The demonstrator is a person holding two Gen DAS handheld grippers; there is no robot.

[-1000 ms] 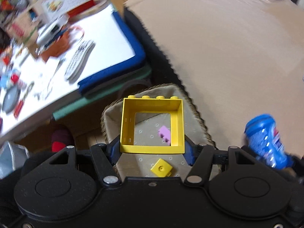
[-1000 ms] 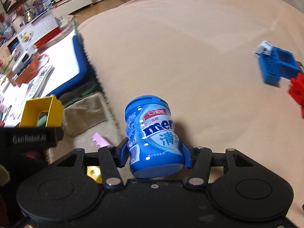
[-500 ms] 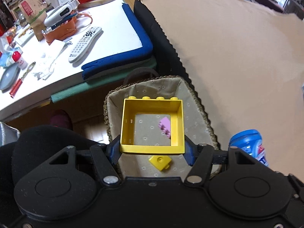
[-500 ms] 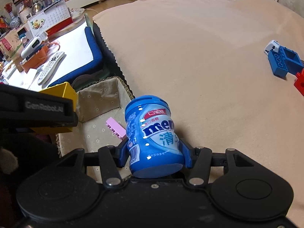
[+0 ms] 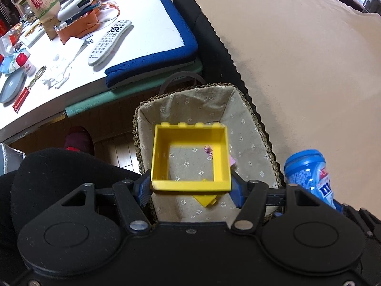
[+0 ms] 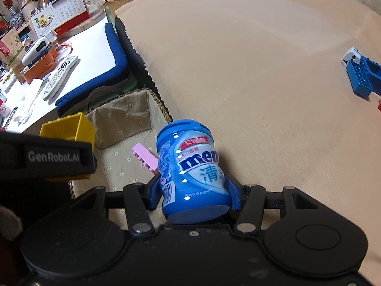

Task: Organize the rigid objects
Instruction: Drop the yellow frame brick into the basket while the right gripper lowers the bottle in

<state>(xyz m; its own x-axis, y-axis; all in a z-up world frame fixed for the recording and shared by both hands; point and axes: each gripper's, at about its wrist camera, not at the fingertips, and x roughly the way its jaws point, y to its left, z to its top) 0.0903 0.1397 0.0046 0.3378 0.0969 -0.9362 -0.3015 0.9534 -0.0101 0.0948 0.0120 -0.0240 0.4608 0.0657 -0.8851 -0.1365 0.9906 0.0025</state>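
Observation:
My left gripper (image 5: 191,188) is shut on a hollow yellow frame brick (image 5: 190,183), held over the fabric-lined wicker basket (image 5: 266,143). Through and beside the frame I see a pink brick (image 5: 232,160) and a small yellow piece (image 5: 207,199) on the basket floor. My right gripper (image 6: 194,191) is shut on a blue candy jar (image 6: 193,176), held upright at the basket's right rim; the same jar (image 5: 309,174) shows at the right of the left wrist view. In the right wrist view the yellow frame brick (image 6: 69,128), the pink brick (image 6: 145,158) and the basket (image 6: 162,104) lie to the left.
The beige-covered surface (image 6: 262,71) stretches right, with a blue brick (image 6: 362,78) and a red piece (image 6: 379,106) at its far right edge. Left of the basket stands a white table (image 5: 147,23) with a remote (image 5: 109,41), an orange holder and clutter. A black-clad knee (image 5: 59,166) is beside the basket.
Both grippers have shifted toward the basket, so it now sits fuller in view. The jar has come closer to the basket's right rim. Both grips are unchanged.

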